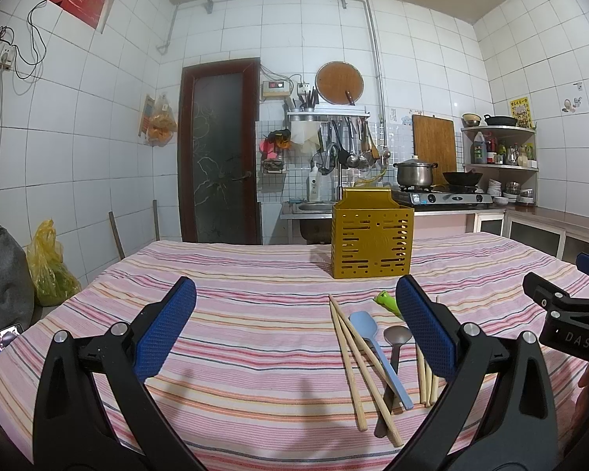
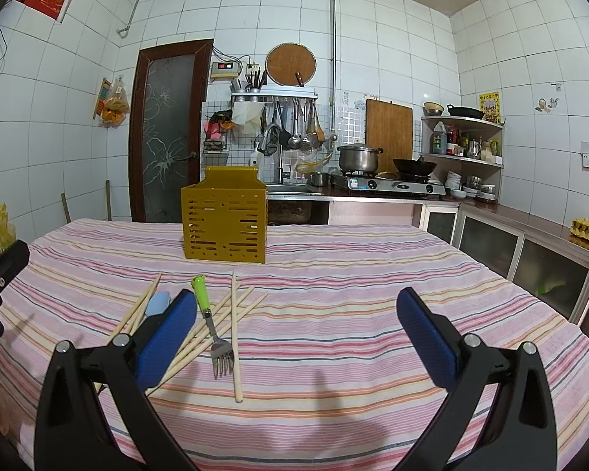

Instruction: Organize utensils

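Both left gripper (image 1: 294, 327) and right gripper (image 2: 296, 339) gape, empty. Left view alone shows metal spoon (image 1: 393, 357); right view alone the fork (image 2: 212, 329), at 11 o'clock; holder (image 2: 224, 223) beyond

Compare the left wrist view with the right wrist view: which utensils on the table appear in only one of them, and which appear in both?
Only the left wrist view shows the metal spoon, lying beside the blue spatula.

Only the right wrist view shows the fork's tines; the left view catches just its green handle tip.

Both show the yellow utensil holder standing on the striped tablecloth, the scattered wooden chopsticks, the blue spatula, and an open tool: left tool, right tool.
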`<state>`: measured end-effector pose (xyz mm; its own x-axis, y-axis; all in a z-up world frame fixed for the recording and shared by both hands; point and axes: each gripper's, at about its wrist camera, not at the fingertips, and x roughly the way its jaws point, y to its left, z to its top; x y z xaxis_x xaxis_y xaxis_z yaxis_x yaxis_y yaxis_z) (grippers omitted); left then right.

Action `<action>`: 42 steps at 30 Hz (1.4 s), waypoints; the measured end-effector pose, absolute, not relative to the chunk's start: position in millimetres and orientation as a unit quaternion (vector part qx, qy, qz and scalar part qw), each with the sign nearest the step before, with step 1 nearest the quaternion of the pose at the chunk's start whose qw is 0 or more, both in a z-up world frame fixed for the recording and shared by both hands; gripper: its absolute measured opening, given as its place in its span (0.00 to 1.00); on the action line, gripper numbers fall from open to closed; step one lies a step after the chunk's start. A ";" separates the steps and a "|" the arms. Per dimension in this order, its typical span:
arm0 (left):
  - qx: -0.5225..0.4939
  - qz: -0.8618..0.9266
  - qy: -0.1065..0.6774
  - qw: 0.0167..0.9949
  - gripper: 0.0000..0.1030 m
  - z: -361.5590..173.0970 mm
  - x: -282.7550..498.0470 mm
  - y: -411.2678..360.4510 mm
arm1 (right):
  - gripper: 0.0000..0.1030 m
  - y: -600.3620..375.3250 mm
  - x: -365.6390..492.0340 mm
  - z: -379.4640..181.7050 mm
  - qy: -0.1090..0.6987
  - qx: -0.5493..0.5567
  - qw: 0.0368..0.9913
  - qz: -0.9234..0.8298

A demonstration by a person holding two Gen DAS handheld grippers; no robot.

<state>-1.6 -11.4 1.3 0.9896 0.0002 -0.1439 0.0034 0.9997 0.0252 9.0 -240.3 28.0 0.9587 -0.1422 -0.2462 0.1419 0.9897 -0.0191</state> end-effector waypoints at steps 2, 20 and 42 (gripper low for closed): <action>0.013 -0.001 0.072 0.997 0.95 1.2 -1.8 -10.4 | 0.96 -240.3 9.0 28.0 0.125 -0.001 0.990 -0.072; 0.014 -0.002 0.076 0.997 0.95 4.5 0.3 -7.1 | 0.96 -235.5 9.9 28.0 0.125 -0.008 0.989 -0.074; 0.015 -0.001 0.075 0.997 0.95 3.8 -0.2 -7.6 | 0.96 -237.3 4.5 31.6 0.115 -0.006 0.990 -0.076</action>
